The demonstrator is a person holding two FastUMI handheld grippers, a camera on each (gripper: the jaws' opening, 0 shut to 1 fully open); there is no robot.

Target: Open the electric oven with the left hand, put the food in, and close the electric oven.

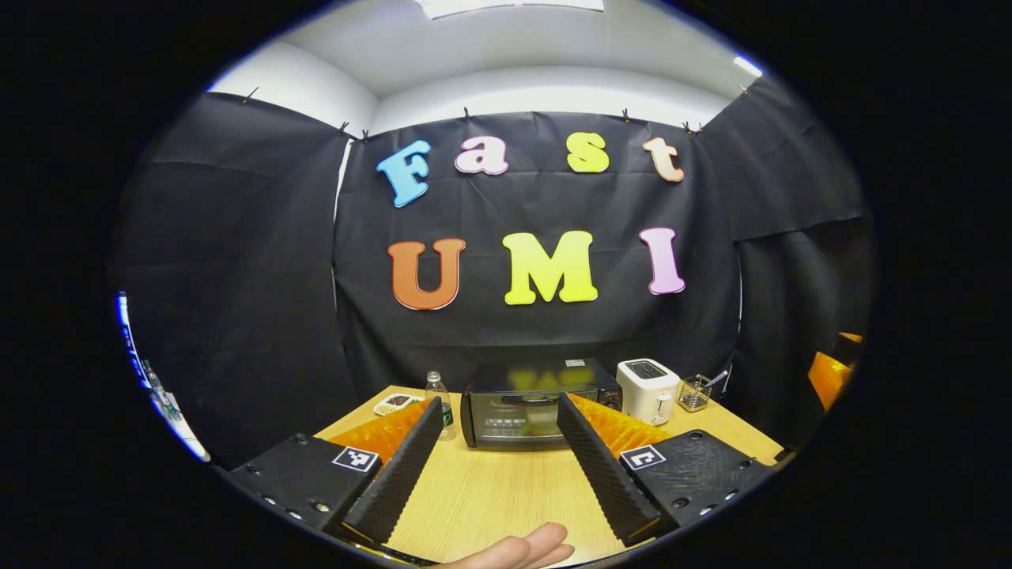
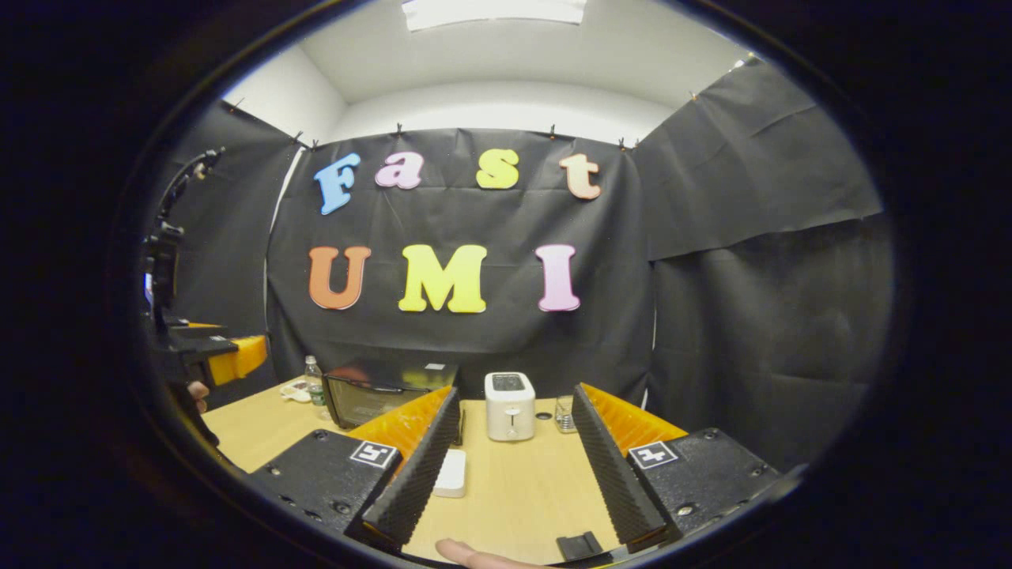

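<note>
facing the closed electric oven (image 1: pixel 538 405) at twelve o'clock, the left hand-held gripper (image 1: pixel 500 442) hovers spread above the surface (image 1: pixel 506 494), presumably lined up for its door; right hand-held gripper (image 2: pixel 514 442) likewise spread, empty.

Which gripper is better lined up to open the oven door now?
Left. The closed oven sits straight ahead between the open left gripper fingers; from the right gripper, the toaster is ahead, oven off left.
</note>
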